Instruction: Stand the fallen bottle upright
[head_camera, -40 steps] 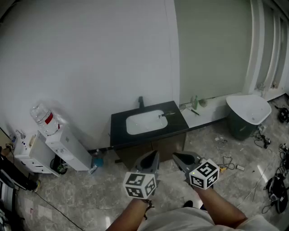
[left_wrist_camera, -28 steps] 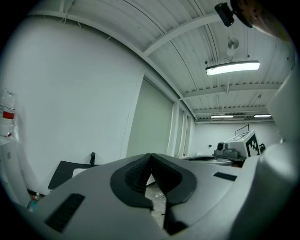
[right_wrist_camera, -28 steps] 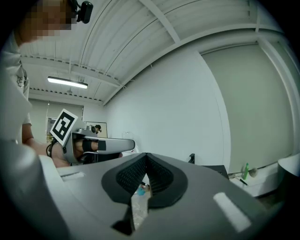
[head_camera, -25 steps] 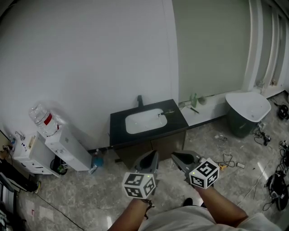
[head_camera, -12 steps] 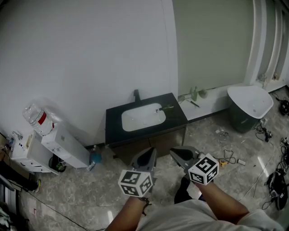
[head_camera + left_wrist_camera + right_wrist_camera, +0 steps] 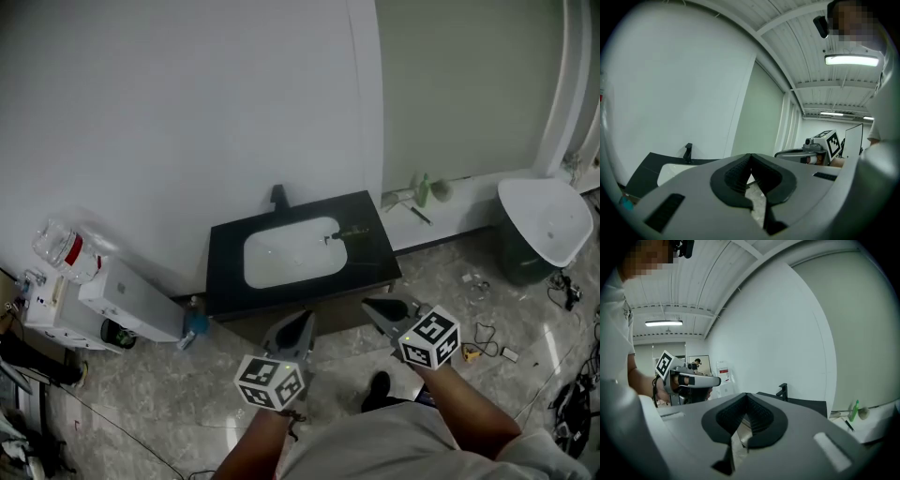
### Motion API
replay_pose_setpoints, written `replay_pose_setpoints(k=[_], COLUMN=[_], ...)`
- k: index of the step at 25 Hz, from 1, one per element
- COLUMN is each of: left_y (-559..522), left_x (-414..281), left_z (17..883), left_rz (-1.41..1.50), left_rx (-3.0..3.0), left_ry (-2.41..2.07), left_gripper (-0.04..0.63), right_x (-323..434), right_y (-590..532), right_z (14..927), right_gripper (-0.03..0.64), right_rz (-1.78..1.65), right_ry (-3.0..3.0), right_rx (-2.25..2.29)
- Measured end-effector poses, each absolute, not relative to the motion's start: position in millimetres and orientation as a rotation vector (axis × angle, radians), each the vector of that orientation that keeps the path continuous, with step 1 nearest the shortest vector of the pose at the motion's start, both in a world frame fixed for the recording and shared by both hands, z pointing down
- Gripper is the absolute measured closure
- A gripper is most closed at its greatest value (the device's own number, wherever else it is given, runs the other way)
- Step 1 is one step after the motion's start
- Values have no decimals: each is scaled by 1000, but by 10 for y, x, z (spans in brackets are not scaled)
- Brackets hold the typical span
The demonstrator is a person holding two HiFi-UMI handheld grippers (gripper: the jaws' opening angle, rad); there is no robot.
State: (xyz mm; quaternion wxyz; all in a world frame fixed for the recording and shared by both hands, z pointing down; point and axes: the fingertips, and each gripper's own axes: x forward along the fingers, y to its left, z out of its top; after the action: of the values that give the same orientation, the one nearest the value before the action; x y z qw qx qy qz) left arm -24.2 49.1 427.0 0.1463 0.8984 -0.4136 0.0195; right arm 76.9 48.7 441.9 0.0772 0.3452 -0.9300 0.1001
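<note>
The bottle (image 6: 351,232), small and green, lies on its side on the black table (image 6: 223,281), on the strip between the basin (image 6: 289,251) and the table's right edge, just beside the basin's rim. Whether it touches the rim cannot be told. A dark tap (image 6: 278,196) stands at the table's back edge, against the wall.

Both grippers hang in front of the table's front edge, over the floor and well apart from the bottle. The left gripper (image 6: 302,321) points toward the front edge below the basin; its fingers (image 6: 740,174) are pressed together with nothing between them. The right gripper (image 6: 371,305) points toward the table's front right corner; its fingers (image 6: 757,418) are likewise closed and empty.

Right of the table, on a low white ledge (image 6: 441,217), a second green bottle (image 6: 423,190) stands upright. Farther right is a white bin (image 6: 548,225). Left of the table stands a water dispenser (image 6: 127,302) with its jug (image 6: 64,246). Cables (image 6: 483,333) lie on the floor at the right.
</note>
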Motion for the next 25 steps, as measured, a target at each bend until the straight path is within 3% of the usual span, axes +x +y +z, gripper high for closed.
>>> replay_pose_setpoints(k=[10,25], left_y=[-705,-2575], left_x=[78,-454], left_z=[4494,4801], left_rz=[40,45], left_rx=[2499,2512], left_ry=[-1246,-1208], left_gripper=[588,588], right_x=[1146,547], right_y=[-905,-2736], right_z=[4678,5235], right_gripper=[614,612], right_rz=[359,375], right_ry=[-2756,-2614], right_rx=[829,688])
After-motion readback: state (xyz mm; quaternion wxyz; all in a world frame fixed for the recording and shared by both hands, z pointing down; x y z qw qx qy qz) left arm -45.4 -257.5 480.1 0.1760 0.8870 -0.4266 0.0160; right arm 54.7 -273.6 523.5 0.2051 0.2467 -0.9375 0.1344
